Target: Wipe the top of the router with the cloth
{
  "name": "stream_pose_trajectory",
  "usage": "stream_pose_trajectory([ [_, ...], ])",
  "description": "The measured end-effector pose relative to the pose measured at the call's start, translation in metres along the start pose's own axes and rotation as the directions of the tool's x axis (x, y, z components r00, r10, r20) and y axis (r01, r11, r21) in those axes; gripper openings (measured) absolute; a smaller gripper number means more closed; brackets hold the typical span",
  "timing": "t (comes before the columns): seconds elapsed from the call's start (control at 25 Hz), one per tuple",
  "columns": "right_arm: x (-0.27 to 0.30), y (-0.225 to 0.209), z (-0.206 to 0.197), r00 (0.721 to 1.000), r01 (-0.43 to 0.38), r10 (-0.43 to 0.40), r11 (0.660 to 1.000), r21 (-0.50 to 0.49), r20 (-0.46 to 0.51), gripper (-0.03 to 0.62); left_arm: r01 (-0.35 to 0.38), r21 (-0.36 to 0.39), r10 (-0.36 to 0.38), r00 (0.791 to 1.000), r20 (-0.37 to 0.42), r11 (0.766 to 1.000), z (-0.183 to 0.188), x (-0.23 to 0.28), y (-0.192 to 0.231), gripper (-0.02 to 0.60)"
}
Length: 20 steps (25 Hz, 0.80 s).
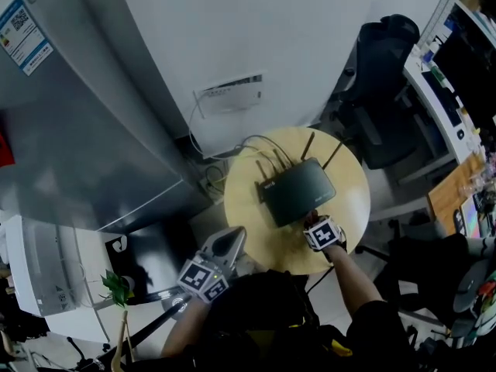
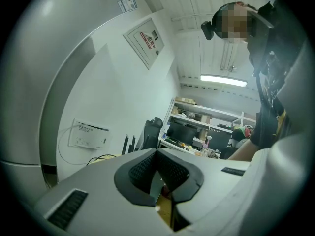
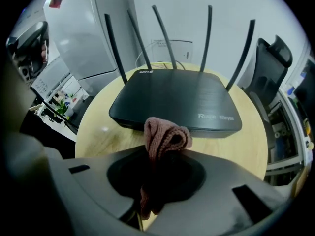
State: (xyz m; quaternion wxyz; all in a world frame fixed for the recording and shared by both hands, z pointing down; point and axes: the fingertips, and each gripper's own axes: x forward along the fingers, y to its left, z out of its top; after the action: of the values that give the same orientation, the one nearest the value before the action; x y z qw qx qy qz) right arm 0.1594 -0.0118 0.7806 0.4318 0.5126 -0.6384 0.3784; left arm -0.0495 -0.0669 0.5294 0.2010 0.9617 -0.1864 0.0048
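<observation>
- A small round table stands by a white wall, with an office chair at its 2 o'clock.
- The router lies mid-table, its antennas rising along its 12 o'clock edge.
- The right gripper sits at the router's 6 o'clock edge, fingers clamped on a bunched pink cloth not yet on the lid.
- The left gripper hangs off the table's 8 o'clock rim, fingers together on nothing.
- To wipe well, it probably needs to lift the cloth onto the lid, press lightly and stroke side to side.
- Room is tight toward 12 o'clock, so stop short of the antennas. A hard push could slide the router toward the rim.
</observation>
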Motion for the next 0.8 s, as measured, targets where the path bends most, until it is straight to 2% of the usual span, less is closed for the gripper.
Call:
stream_pose_trajectory([
  [0.2,0.002,0.017,0.000,0.999,0.013,-0.015,0.999,-0.044,-0.040,0.064,0.009,0.002,-0.009,1.000,0.000,1.000,0.002,-0.006,0.007,0.002],
  [0.36,0.001,0.038,-0.007,0.995,-0.014,0.004,0.995,-0.099,-0.099,0.064,0.003,-0.001,-0.003,1.000,0.005,1.000,0.004,-0.010,0.013,0.002],
  [0.48,-0.001,0.056,-0.002,0.995,-0.024,0.010,0.989,-0.143,-0.099,0.064,-0.004,-0.006,0.004,1.000,0.007,1.000,0.005,-0.013,0.019,0.002],
  [0.64,-0.001,0.075,0.004,0.995,-0.033,0.019,0.988,-0.154,-0.093,0.064,-0.006,-0.015,0.006,1.000,0.006,1.000,0.004,-0.013,0.024,0.002],
  [0.8,0.001,0.083,0.006,0.995,-0.056,0.046,0.992,-0.115,-0.091,0.064,0.003,-0.021,-0.003,1.000,0.010,1.000,0.005,-0.008,0.024,0.002],
])
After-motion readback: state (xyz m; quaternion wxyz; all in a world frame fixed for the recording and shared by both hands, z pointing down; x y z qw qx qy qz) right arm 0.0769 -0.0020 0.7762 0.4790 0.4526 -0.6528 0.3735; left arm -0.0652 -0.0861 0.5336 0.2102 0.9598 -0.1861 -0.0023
